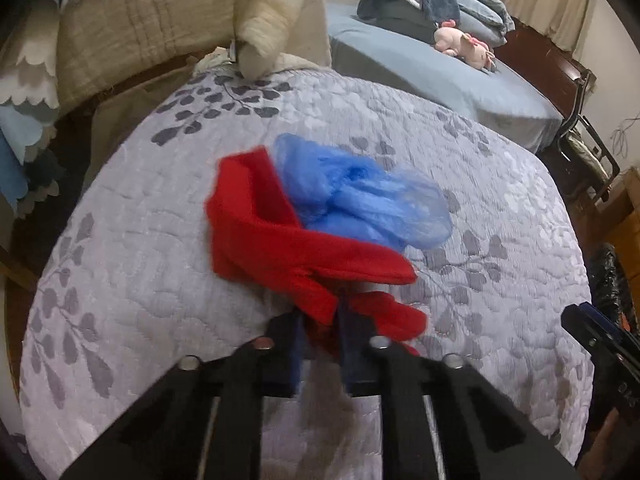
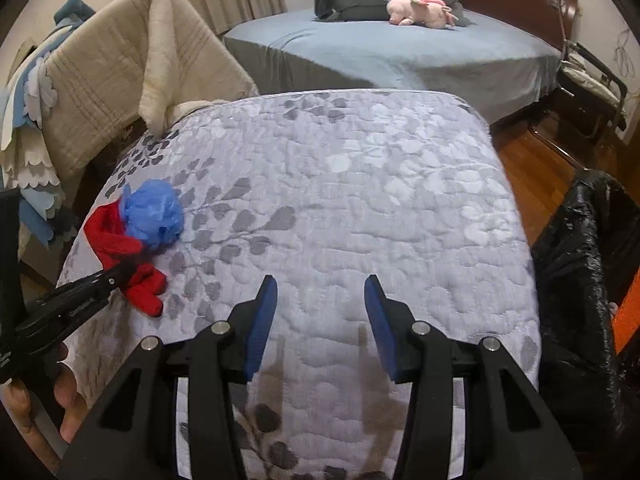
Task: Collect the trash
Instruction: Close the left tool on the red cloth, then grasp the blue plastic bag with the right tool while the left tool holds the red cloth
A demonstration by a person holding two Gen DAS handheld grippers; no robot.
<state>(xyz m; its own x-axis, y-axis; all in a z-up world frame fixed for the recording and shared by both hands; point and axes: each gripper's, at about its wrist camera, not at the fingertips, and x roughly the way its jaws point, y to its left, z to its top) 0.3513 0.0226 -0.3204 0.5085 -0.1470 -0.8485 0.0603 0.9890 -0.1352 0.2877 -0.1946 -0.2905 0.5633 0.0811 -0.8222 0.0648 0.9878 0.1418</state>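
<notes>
A red fabric glove [image 1: 280, 248] lies on the grey leaf-patterned quilt [image 1: 140, 280], with a crumpled blue plastic bag [image 1: 360, 196] resting against its far side. My left gripper [image 1: 322, 320] is shut on the near end of the red glove, and the glove's fingers bunch up beside the right pad. In the right wrist view the red glove [image 2: 120, 240] and blue plastic bag [image 2: 152, 216] sit at the quilt's left edge, where the left gripper [image 2: 116, 274] pinches the glove. My right gripper [image 2: 320, 292] hangs open over bare quilt [image 2: 340, 200], nothing between its pads.
A black trash bag [image 2: 580, 280] stands at the quilt's right side over a wooden floor. A beige blanket [image 2: 120, 60] drapes over furniture at the back left. Behind is a blue bed [image 2: 400, 52] with a pink plush toy [image 2: 420, 12]. A hand [image 2: 60, 400] shows at lower left.
</notes>
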